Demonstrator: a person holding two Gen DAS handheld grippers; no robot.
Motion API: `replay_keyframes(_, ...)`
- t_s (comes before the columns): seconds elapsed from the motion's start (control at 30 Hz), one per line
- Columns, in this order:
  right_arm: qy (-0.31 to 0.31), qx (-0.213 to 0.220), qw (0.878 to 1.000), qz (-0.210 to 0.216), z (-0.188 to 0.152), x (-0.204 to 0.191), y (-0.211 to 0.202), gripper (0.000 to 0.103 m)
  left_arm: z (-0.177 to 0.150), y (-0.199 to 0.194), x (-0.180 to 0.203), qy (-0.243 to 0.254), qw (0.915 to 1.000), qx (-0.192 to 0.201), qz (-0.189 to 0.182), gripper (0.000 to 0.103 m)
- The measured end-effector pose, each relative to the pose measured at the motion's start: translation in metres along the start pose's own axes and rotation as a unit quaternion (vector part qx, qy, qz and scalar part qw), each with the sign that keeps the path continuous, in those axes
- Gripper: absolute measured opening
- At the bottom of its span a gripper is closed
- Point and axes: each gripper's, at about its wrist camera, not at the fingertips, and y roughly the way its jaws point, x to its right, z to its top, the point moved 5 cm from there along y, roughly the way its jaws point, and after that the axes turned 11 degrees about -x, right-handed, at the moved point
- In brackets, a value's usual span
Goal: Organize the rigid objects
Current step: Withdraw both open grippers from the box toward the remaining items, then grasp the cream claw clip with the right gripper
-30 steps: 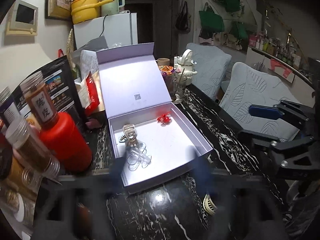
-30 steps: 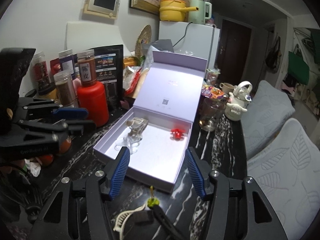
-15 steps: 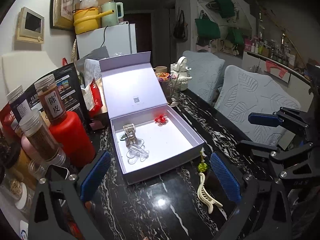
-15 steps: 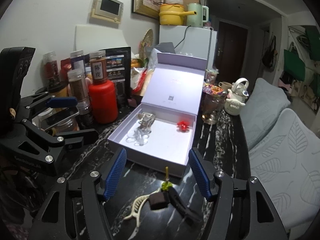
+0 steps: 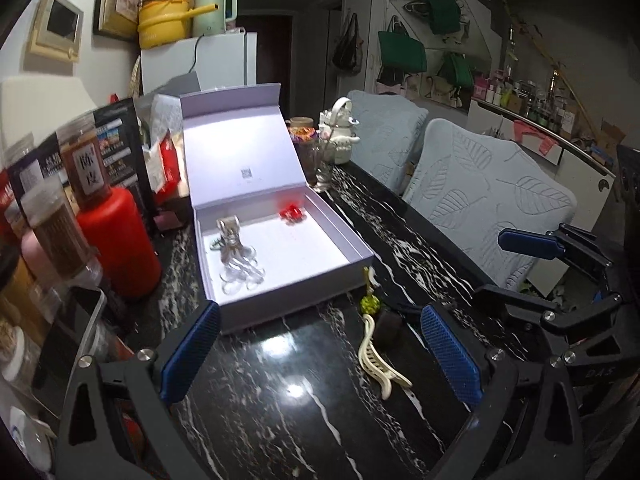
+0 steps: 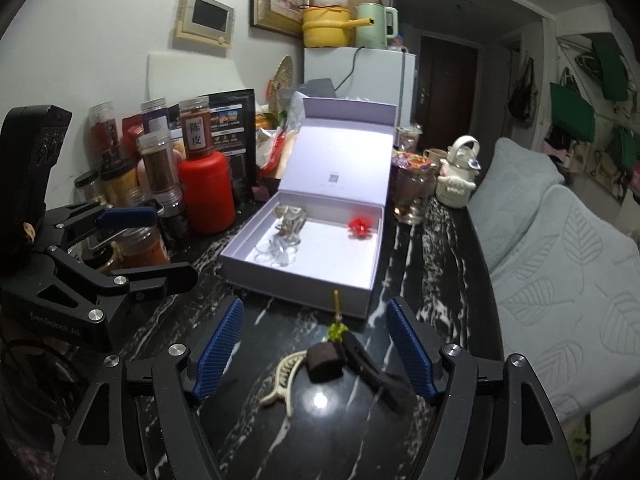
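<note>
An open lilac gift box [image 5: 352, 268] [image 6: 248, 262] stands on the black marble table. In it lie a red hair clip [image 5: 290, 213] [image 6: 359, 227], a metallic clip [image 5: 229, 230] [image 6: 289, 216] and clear clips [image 5: 242, 274] [image 6: 276, 252]. In front of the box lie a cream claw clip [image 5: 378, 362] [image 6: 282, 376], a brown block clip [image 6: 325, 361], a black clip [image 6: 374, 372] and a green beaded hairpin [image 5: 369, 300] [image 6: 337, 326]. My left gripper [image 5: 320, 354] is open and empty, left of these clips. My right gripper [image 6: 314, 354] is open and empty, with the clips between its fingers.
Spice jars [image 6: 160, 170] and a red canister [image 5: 118, 244] [image 6: 208, 194] stand left of the box. A glass [image 6: 412, 194] and a white teapot [image 6: 458, 178] stand behind it. Padded chairs [image 5: 484, 196] line the table's right side.
Both grippers have drawn back from the box toward the near table edge. The loose clips in front of the box have come fully into view.
</note>
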Motion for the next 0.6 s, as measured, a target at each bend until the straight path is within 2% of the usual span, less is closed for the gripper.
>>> replay_keyframes(0.2,0.014,-0.008,1.0,-0.004,-0.016,0.004,0.001,0.076,-0.016,0.01,0.009,-0.004,0.9995,-0.019,-0.024,0.102)
replay_keyframes(0.6,0.055,-0.036,0.998,0.019,-0.048,0.008,0.026,0.076,-0.043,0.025,0.008,-0.009,0.999,-0.04,-0.016,0.102)
